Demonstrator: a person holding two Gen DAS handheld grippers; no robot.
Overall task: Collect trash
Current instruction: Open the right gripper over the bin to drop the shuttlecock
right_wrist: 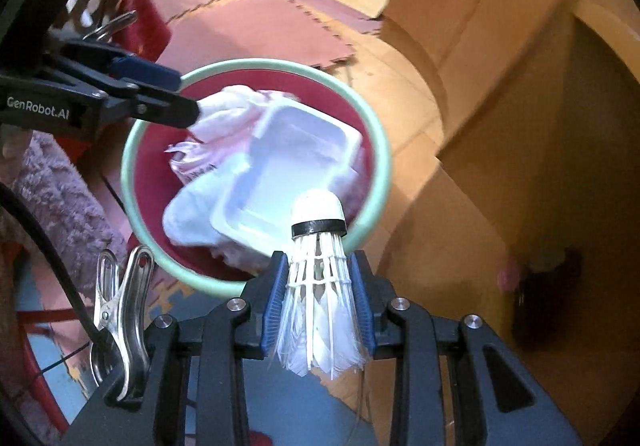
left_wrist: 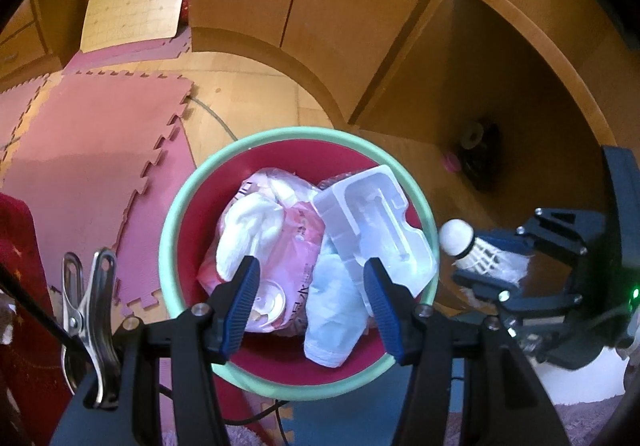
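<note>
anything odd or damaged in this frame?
Mostly the white feather shuttlecock clamped in the right gripper: its feather tips look frayed and uneven. In the mint-rimmed red bin, the white moulded plastic tray sits tilted on crumpled wrappers. Nothing spilled outside the bin.

1. Between the right gripper (right_wrist: pixel 320 302)'s ribbed blue pads – a shuttlecock (right_wrist: pixel 320 278) of white feathers, matt cork-like tip.
2. Ahead of it, bin (right_wrist: pixel 376 149) with smooth mint rim.
3. Inside, glossy white plastic tray (right_wrist: pixel 288 173), crumpled cloth (right_wrist: pixel 228 117).
4. Beyond – smooth wooden floor (right_wrist: pixel 400 85).
</note>
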